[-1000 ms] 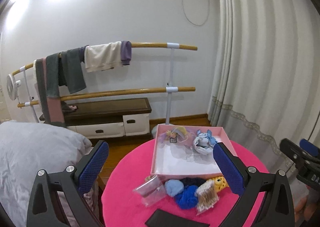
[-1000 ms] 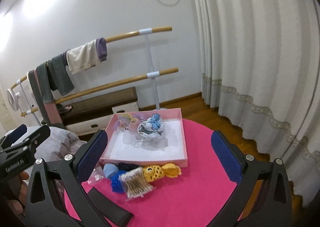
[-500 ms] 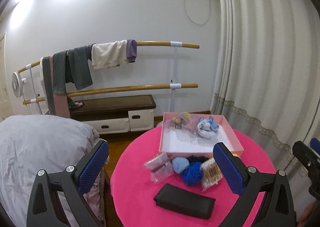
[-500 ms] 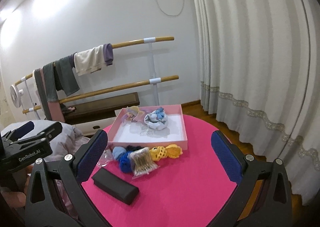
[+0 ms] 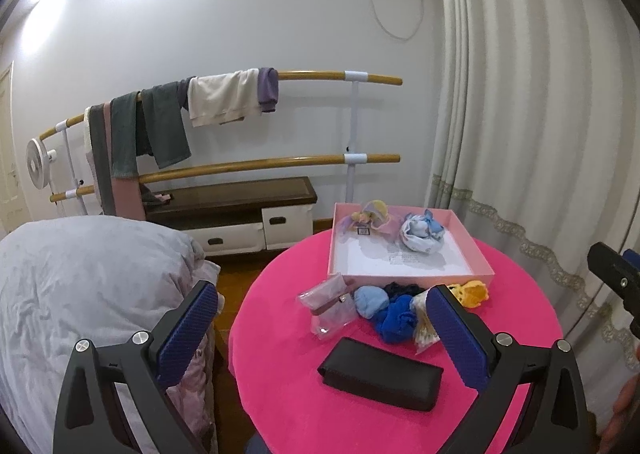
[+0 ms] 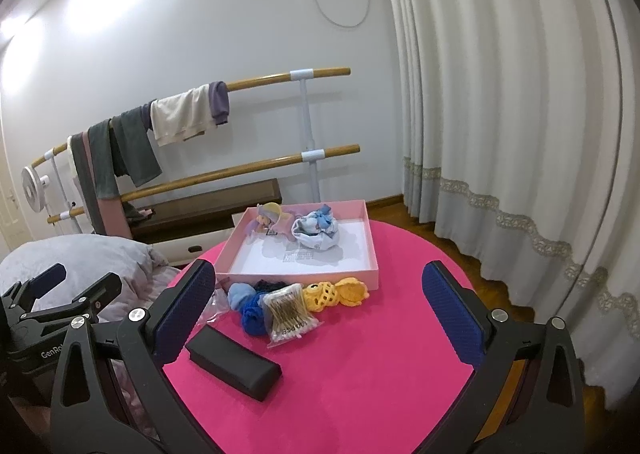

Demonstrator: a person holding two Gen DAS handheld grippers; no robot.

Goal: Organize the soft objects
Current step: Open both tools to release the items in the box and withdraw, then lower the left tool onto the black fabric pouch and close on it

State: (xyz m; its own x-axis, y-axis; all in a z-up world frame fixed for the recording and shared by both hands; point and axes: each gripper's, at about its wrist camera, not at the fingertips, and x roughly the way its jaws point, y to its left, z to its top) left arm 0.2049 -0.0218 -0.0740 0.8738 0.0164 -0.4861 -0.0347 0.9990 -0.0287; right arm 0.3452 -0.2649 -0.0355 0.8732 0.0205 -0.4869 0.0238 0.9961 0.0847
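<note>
Hovering above a round table with a pink cloth (image 6: 360,394), both grippers hold nothing, jaws spread wide. The left gripper (image 5: 320,330) and right gripper (image 6: 320,306) hang well back from the work. A pink tray (image 6: 370,250) sits at the table's 12 o'clock edge and already holds a pastel doll (image 6: 268,220) and a bundle of white and blue cloth (image 6: 316,232). Just outside its near wall lies a row of loose items: a pale blue soft ball (image 6: 239,293), dark blue fabric (image 6: 252,314), a bag of cotton swabs (image 6: 290,312) and yellow knitted pieces (image 6: 336,292).

The next grasp likely suits the right gripper: come down on the yellow pieces at the row's 3 o'clock end, pinch the bulk, and lift clear of the tray wall.

Only the left view shows the clear plastic pouches (image 5: 330,304) at the row's 9 o'clock end. Only the right view shows the swab bag whole. A black case (image 6: 234,362) lies towards 7 o'clock.
</note>
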